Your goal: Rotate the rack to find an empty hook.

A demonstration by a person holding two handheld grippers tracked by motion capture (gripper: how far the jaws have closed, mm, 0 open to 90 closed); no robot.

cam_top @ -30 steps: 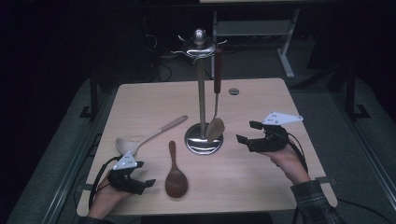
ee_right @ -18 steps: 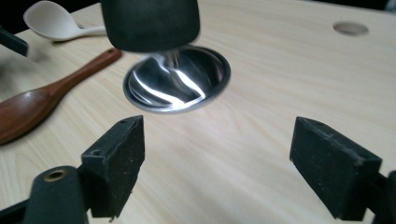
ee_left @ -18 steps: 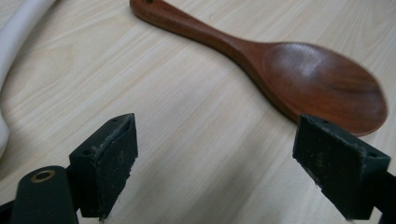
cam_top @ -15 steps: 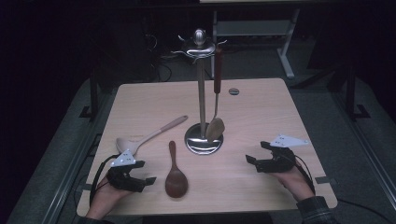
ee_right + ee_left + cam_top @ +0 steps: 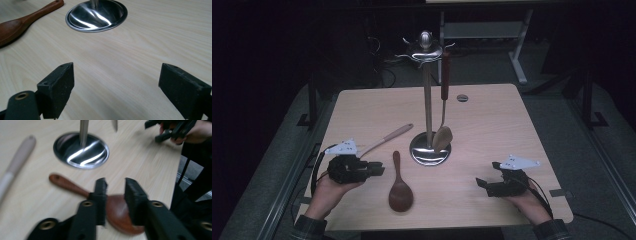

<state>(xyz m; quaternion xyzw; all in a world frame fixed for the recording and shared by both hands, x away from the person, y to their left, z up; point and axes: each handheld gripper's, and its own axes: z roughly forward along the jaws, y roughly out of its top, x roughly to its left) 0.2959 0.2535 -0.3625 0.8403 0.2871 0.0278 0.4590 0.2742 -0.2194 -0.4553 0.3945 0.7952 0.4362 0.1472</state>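
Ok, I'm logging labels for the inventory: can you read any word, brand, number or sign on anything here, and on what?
None: no readable text on the wooden spoon, the light-handled utensil, the metal stand or the table.

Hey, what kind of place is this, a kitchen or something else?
Probably a lab or recording room, not a kitchen: a bare wooden table in a dark room, handheld grippers trailing cables, and utensils staged around a metal utensil stand, such as a dark wooden spoon.
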